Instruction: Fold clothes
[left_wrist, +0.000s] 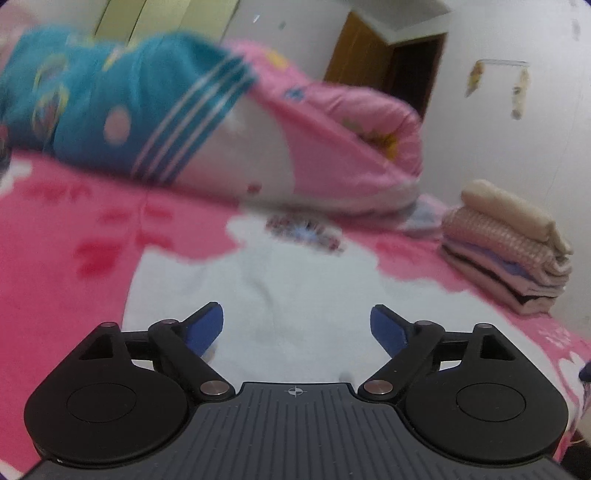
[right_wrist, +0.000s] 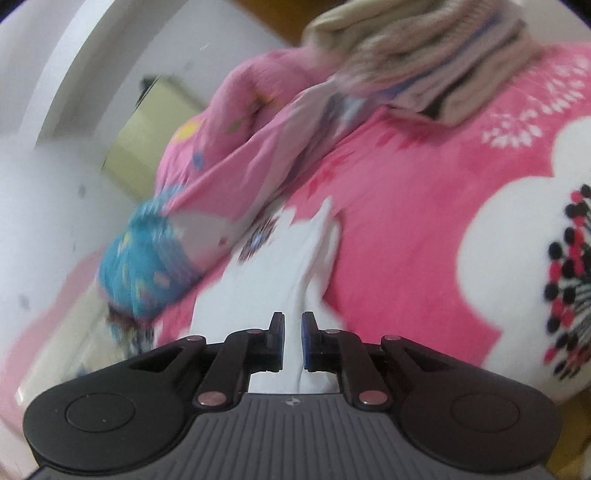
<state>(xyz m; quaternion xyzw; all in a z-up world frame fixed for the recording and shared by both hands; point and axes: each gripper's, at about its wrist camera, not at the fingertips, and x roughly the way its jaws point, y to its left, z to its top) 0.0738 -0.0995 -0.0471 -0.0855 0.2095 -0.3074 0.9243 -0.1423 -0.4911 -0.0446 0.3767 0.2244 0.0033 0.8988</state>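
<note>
Two tools work on a white garment (left_wrist: 280, 295) lying on the pink bed (left_wrist: 55, 258). The right tool (right_wrist: 293, 339) pinches a ridge to lift it. The left tool (left_wrist: 296, 325) hangs apart above, holding nothing.

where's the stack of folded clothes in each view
Left wrist view: the stack of folded clothes sits at the right edge, mid-height, on the pink bedspread.
Right wrist view: the same stack is at the top, right of centre, tilted and blurred.
Shared landmark: the white garment, spread before the open left gripper and running between the right gripper's nearly closed fingers.
</note>
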